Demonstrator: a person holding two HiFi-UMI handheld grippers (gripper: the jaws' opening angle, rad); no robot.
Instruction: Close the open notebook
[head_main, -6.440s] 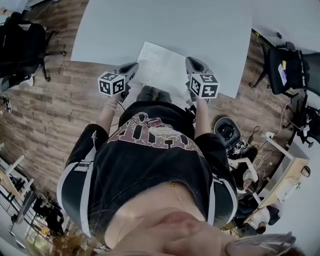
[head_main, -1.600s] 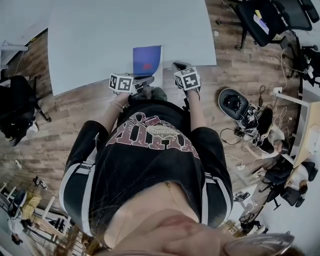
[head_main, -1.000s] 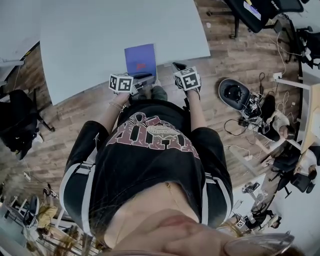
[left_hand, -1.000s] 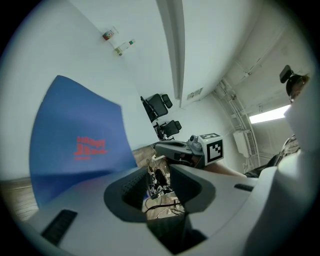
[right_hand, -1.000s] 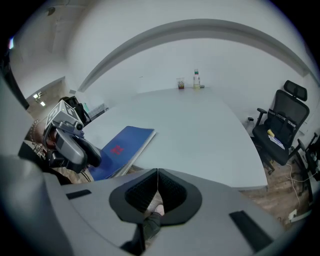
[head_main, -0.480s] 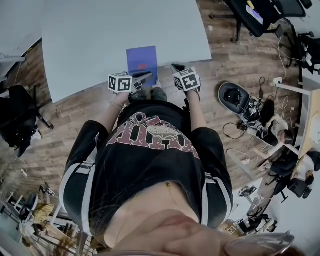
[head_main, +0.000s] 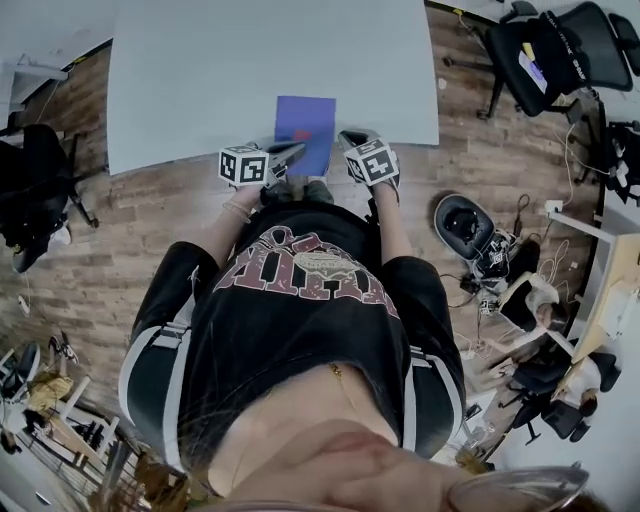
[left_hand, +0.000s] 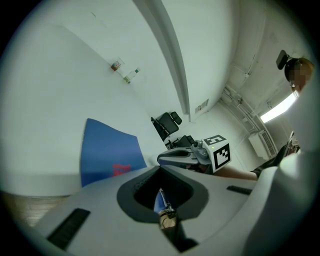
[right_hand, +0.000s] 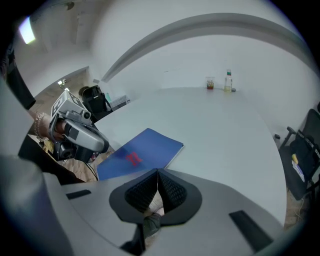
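The person's shirt (head_main: 300, 310) fills the lower half of the head view, and there each marker cube covers most of its gripper. The left gripper (head_main: 292, 150) overlaps the left edge of the notebook (head_main: 305, 130) in that view; whether it touches I cannot tell. In each gripper view the gripper's own body cuts off the notebook's near end. A thin blue streak at the seam of the left jaws is too small to make out. Two containers (right_hand: 228, 80) at the far side of the table (head_main: 250, 70) are too small to identify.

The notebook lies closed and flat, blue cover with a red mark up, at the table's near edge between the two grippers. The left jaws have just closed and meet with nothing gripped. The jaws of the right gripper (head_main: 352, 137) are also together and empty.

A few seconds ago the notebook lay open with white pages up; now the cover is shut. Since half a second ago it lies at the same spot on the table.
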